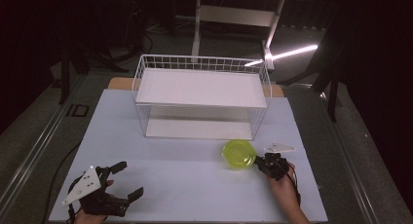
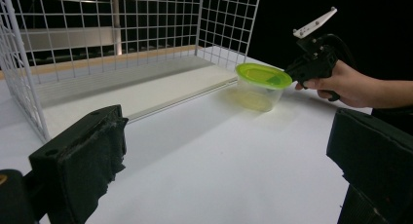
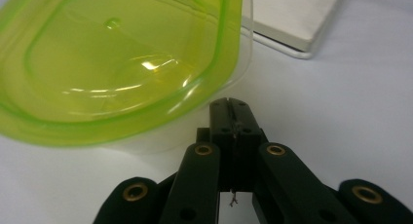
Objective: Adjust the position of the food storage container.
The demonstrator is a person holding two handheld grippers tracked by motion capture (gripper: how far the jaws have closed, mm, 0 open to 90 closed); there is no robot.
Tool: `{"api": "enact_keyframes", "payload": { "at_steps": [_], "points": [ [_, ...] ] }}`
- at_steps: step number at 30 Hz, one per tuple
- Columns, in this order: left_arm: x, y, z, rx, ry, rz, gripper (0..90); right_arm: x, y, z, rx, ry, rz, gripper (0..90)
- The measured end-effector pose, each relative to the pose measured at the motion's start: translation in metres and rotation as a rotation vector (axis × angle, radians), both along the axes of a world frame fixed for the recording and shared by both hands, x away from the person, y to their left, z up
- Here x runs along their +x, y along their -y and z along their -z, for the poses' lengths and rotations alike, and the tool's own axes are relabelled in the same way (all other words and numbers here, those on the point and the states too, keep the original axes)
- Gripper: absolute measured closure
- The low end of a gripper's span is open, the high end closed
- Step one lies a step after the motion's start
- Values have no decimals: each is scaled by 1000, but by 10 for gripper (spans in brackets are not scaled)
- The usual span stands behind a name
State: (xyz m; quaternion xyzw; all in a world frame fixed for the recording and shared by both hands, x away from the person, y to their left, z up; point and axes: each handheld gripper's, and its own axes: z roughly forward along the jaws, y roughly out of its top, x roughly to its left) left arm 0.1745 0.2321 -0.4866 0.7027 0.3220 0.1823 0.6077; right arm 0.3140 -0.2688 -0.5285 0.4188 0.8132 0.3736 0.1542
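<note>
Container (image 1: 238,154), clear tub with a lime-green lid, sits on the white surface (image 1: 195,180) just in front of the wire rack's right front corner. In the left gripper view it (image 2: 260,85) stands upright, lid on, its shadow falling toward the camera.

Right tongs (image 1: 258,164) are at the container's right edge, held by a hand (image 1: 285,192) coming in from the bottom right. In the right gripper view the two black jaws (image 3: 229,119) are pressed together with no gap, tips right up against the lid's green rim (image 3: 146,114). Can't tell whether anything of the rim is actually pinched between them; they read as closed next to it, touching or nearly so. The left gripper view shows the same tongs (image 2: 292,70) meeting the lid edge from the side.

Left tongs (image 1: 127,180) are at the near left of the surface, well apart from the container, jaws spread wide with nothing between them. Its own view shows both padded jaws far apart at the frame's lower corners, bare surface in between.

Wire rack (image 1: 202,95) is white, two-tier, both white shelves bare. It stands at the far middle of the surface.
</note>
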Motion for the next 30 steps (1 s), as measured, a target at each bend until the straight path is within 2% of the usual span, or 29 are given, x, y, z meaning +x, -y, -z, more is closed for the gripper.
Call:
{"api": "enact_keyframes", "payload": {
  "at_steps": [8,10,15,18,24,30],
  "points": [
    [0,0,0,6,3,3,17,-7,-13,1,22,-10,-50,900],
    [0,0,0,6,2,3,17,-9,-22,0,67,-29,-59,900],
    [-1,1,-1,5,3,4,17,-7,-35,-1,38,-20,-93,900],
    [-1,1,-1,5,2,5,17,-5,-36,-3,28,-16,-72,900],
    [-2,1,-1,8,3,7,17,-8,-29,-5,53,-28,-31,900],
    [-1,2,-1,12,2,9,17,-9,-34,-3,43,-39,-34,900]
  ]
}}
